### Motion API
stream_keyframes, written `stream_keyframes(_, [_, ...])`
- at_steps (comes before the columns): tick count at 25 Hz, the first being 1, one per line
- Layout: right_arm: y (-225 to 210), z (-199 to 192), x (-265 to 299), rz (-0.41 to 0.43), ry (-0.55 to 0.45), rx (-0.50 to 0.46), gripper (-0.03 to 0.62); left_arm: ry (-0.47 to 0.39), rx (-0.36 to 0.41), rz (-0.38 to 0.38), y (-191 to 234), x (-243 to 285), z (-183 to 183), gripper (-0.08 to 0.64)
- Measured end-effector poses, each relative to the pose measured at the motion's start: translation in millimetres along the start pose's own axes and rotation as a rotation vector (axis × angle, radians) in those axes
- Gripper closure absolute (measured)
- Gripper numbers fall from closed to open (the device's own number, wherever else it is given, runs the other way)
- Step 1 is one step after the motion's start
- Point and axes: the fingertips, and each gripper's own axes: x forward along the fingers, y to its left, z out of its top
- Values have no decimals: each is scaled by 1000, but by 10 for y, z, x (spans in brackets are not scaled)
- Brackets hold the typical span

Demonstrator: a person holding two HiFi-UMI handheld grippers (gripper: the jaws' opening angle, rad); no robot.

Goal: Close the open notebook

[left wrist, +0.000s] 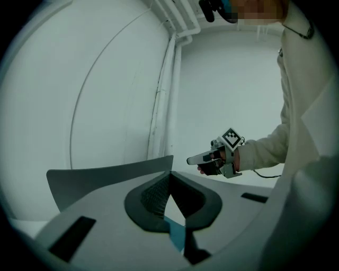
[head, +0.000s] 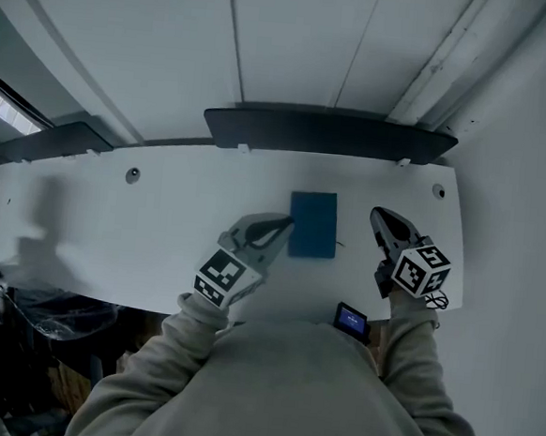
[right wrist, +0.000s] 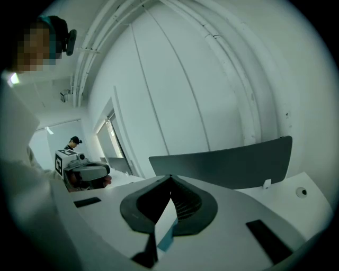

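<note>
Flanking the shut blue notebook (head: 312,224) at centre frame, left tool (head: 286,226) and right tool (head: 378,215) are pressed together, empty; closing appears done.

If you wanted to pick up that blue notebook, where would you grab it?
Probably its left long edge, approached low from the left. The blue notebook lies flat and thin on the white desk, so only an edge fits between jaws, and the left gripper is beside that one.
</note>
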Motion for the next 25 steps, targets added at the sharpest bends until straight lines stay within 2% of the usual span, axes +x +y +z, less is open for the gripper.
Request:
stream_keyframes(5, [125, -103, 292, 90, 72, -13, 572, 0, -114, -63, 85, 119, 68, 560])
stream_keyframes(8, [60, -176, 364, 97, 92, -4, 574, 7, -127, -73, 132, 222, 146, 560])
stream_keyframes(13, [38, -278, 419, 101, 95, 35, 572, -2, -169, -33, 285, 288, 165, 560])
stream_keyframes(16, [75, -264, 396, 120, 88, 43, 572, -50, -211, -36, 324, 211, 298, 560])
stream_keyframes(25, [82, -381, 379, 146, 112, 58, 574, -72, -218, 16, 374, 192, 291, 560])
